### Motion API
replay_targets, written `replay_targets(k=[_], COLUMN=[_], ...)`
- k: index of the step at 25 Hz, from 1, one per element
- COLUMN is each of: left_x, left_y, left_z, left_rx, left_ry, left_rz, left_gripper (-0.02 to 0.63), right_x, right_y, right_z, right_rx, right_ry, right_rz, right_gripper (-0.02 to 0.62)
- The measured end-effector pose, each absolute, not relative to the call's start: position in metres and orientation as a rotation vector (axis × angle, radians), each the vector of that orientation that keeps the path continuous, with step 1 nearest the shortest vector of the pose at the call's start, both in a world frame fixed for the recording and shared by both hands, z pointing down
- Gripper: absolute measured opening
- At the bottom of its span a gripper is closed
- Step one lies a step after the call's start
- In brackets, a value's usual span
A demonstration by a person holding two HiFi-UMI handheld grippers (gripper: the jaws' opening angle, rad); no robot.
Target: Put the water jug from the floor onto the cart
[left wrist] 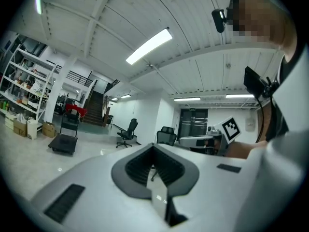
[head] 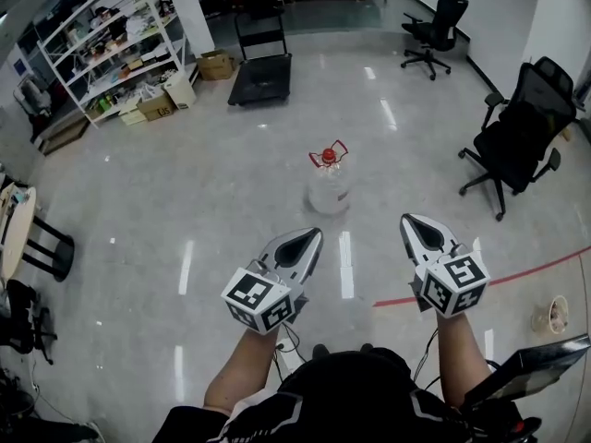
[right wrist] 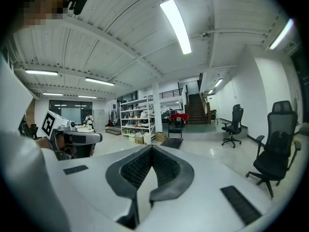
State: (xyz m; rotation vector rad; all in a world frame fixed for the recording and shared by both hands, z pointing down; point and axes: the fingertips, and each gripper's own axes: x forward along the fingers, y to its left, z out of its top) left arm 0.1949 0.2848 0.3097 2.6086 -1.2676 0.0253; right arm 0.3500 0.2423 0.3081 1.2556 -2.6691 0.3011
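A clear water jug (head: pixel 330 188) with a red cap and red handle stands upright on the glossy floor, ahead of both grippers and apart from them. A black flat cart (head: pixel 261 77) with an upright push handle waits farther back, also seen small in the left gripper view as the cart (left wrist: pixel 63 143) and in the right gripper view as the cart (right wrist: pixel 172 142). My left gripper (head: pixel 312 236) is shut with nothing in it, held level at the lower middle. My right gripper (head: pixel 412 221) is shut and empty beside it. The jug is hidden in both gripper views.
A black office chair (head: pixel 522 132) stands at the right, another chair (head: pixel 436 28) at the far back right. Shelving (head: pixel 115 49) with boxes lines the back left wall. A red tape line (head: pixel 517 275) crosses the floor at the right. A dark stool (head: pixel 46 247) sits at the left.
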Motion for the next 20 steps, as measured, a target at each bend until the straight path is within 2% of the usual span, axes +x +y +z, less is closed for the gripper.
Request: replay_targets(k=[9,20], left_x=[0.174,0.133], left_y=[0.260,0.182], left_z=[0.330,0.358], left_rx=[2.648,2.566], left_ry=[-1.217,-1.266], left_rz=[0.034,0.083], left_gripper=[-0.008,-0.009], right_x=[0.329,0.280], right_y=[0.216,0.129], right_z=[0.321,0.343], right_rx=[1.267,1.179], right_ry=[-2.677,-2.756], right_rz=[0.306,0.316], right_gripper=[-0.005,-0.005])
